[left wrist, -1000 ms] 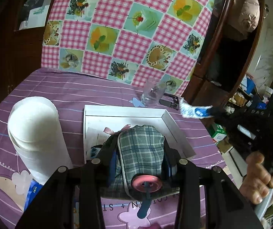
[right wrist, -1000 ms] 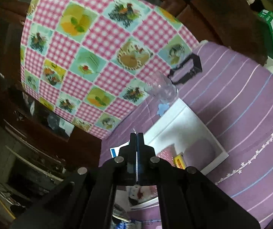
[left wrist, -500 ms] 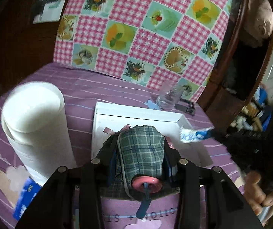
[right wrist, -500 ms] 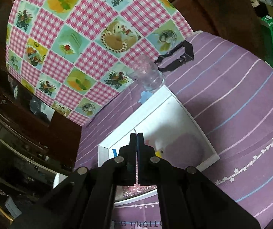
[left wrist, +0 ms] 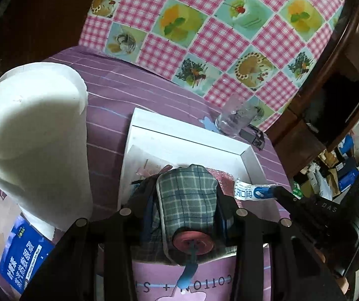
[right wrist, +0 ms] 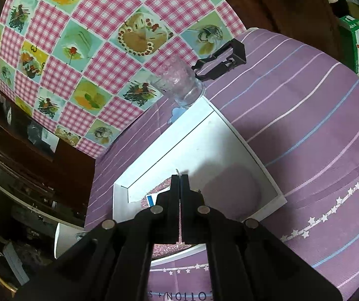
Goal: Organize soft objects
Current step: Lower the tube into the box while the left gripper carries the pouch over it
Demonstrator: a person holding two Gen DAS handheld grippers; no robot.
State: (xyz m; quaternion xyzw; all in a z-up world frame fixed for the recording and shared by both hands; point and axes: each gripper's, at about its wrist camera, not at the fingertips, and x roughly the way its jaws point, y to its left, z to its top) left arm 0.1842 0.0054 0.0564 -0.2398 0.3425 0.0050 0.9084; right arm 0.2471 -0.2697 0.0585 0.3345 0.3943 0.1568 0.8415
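Observation:
My left gripper (left wrist: 187, 190) is shut on a green-grey plaid fabric pouch (left wrist: 187, 200) with a pink button, and holds it over the near part of the white tray (left wrist: 187, 135). In the left wrist view, my right gripper (left wrist: 279, 193) comes in from the right, shut on a blue and white sachet (left wrist: 252, 192) above the tray's right rim. In the right wrist view the right gripper (right wrist: 179, 178) has its jaws pressed together, and only a thin white edge of the sachet shows at the tip. A pink glittery item (right wrist: 162, 186) lies in the tray (right wrist: 204, 115).
A tall white roll (left wrist: 34, 138) stands left of the tray, with a blue packet (left wrist: 21, 258) at its foot. A clear glass (left wrist: 234, 120) and a black clip (right wrist: 222, 60) sit behind the tray. A pink checked cloth (left wrist: 204, 25) rises at the back. The striped purple tablecloth (right wrist: 317, 138) covers the table.
Both grippers have sunk toward the tray. The right gripper carried the sachet from beyond the tray's right side to over its right rim. The left gripper keeps its hold on the plaid pouch.

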